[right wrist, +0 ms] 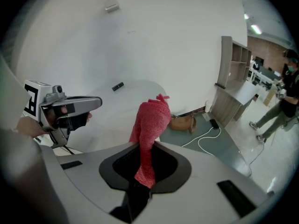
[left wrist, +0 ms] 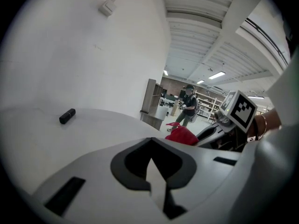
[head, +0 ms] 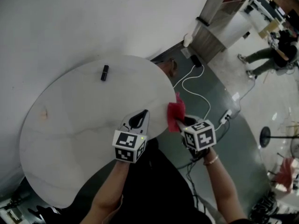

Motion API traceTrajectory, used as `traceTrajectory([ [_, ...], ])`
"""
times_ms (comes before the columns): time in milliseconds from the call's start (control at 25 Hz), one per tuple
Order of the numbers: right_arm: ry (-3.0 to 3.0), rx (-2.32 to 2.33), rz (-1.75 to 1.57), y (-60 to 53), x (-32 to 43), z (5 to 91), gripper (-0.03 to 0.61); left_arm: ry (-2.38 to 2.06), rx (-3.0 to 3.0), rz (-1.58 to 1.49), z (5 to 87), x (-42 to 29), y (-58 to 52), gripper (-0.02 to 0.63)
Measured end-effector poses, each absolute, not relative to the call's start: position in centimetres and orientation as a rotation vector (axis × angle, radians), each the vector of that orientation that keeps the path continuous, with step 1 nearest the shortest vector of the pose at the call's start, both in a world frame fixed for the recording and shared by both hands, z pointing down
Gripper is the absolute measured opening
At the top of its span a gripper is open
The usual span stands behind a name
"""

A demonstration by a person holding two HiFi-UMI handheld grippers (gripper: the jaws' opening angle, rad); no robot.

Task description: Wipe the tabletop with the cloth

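A round white table (head: 79,125) fills the left of the head view. My right gripper (head: 181,123) is shut on a red cloth (head: 175,112), which it holds in the air just past the table's right edge. In the right gripper view the cloth (right wrist: 152,120) stands up from between the jaws of that gripper (right wrist: 145,148). My left gripper (head: 139,117) hovers over the table's near right part, beside the cloth, its jaws together with nothing in them. The left gripper view shows its jaws (left wrist: 152,143) closed and the cloth (left wrist: 182,135) to the right.
A small black object (head: 104,72) lies on the table's far side. Past the table, on the dark floor, are a brown bag (head: 168,66) and a white cable (head: 196,85). A wooden cabinet (head: 219,17) stands against the wall. A person (head: 271,55) stands far right.
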State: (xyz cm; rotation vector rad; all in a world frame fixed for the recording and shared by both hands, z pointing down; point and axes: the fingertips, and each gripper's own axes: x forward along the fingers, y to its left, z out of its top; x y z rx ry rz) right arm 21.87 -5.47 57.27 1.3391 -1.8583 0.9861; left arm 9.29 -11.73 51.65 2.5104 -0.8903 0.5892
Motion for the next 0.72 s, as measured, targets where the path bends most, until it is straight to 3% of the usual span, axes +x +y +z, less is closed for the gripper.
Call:
traceTrajectory([
  [360, -1.862, 1.613, 0.887, -7.9, 25.7, 52.7, 0.046, -0.990, 2.521, 0.572, 49.7, 8.0, -13.3, 0.003],
  [720, -2.043, 1.740, 0.682, -11.1, 23.0, 46.0, 0.046, -1.116, 2.547, 0.516, 46.6, 5.5, -15.4, 0.003],
])
